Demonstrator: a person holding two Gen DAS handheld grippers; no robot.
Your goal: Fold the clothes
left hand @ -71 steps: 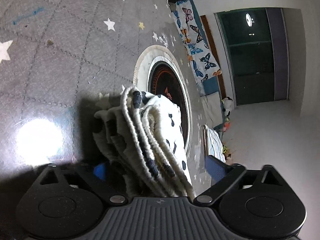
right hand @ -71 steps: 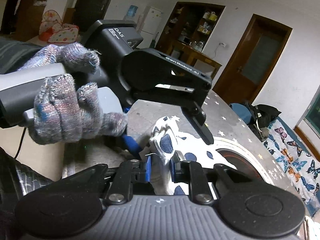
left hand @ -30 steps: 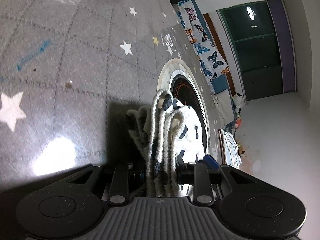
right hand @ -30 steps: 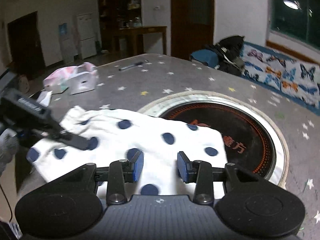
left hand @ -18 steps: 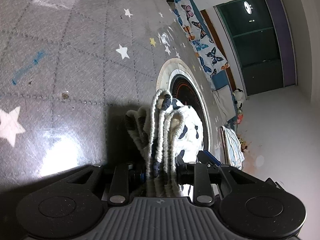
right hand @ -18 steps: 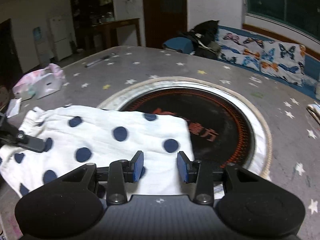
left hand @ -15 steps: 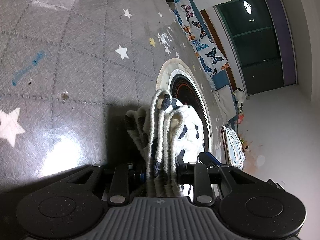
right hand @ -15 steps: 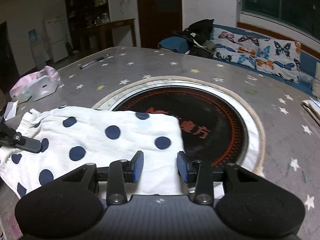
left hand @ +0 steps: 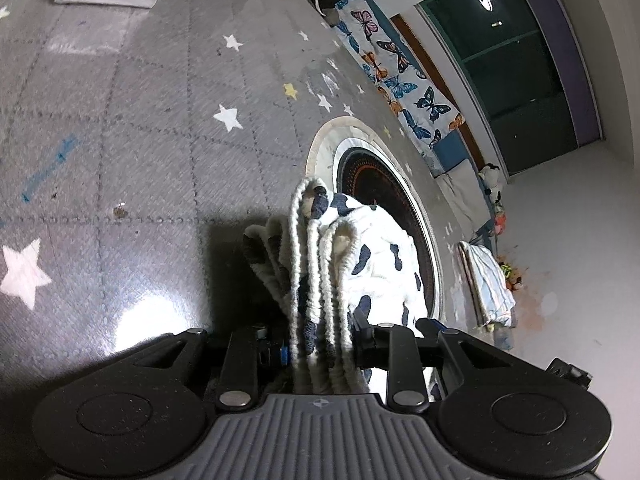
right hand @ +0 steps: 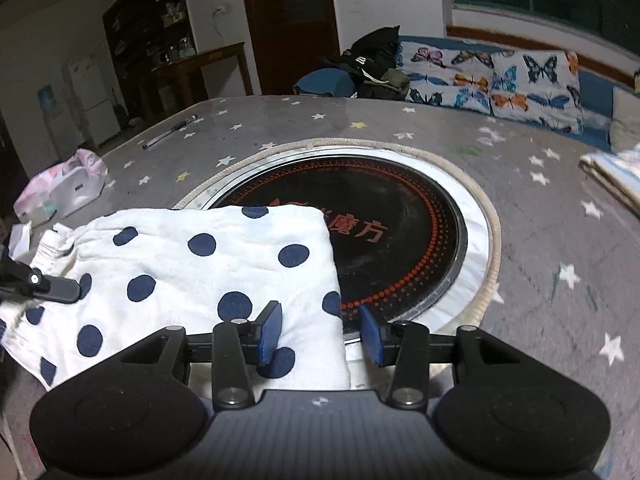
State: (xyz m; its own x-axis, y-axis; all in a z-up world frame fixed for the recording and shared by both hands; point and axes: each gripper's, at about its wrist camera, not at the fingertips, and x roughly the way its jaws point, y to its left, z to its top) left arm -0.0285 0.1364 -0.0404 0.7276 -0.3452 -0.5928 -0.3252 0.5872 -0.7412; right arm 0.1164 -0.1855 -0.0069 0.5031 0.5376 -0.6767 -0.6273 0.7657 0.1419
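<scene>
Right hand-held gripper has let go of the garment since 2.4 s ago and now hovers with jaws wide over its right edge, the cloth lying flat on the counter and partly over the round black inset. Left hand-held gripper stays clamped on the bunched waistband end. Judgement: one fold laid; right is lining up on the free edge for the next.

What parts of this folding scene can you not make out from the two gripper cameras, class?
- Left wrist view: the gripped edge of the dotted cloth is hidden inside the left gripper.
- Right wrist view: the cloth's near edge lies behind the right gripper.
- Right wrist view: the folded towel is cut off by the frame edge.
</scene>
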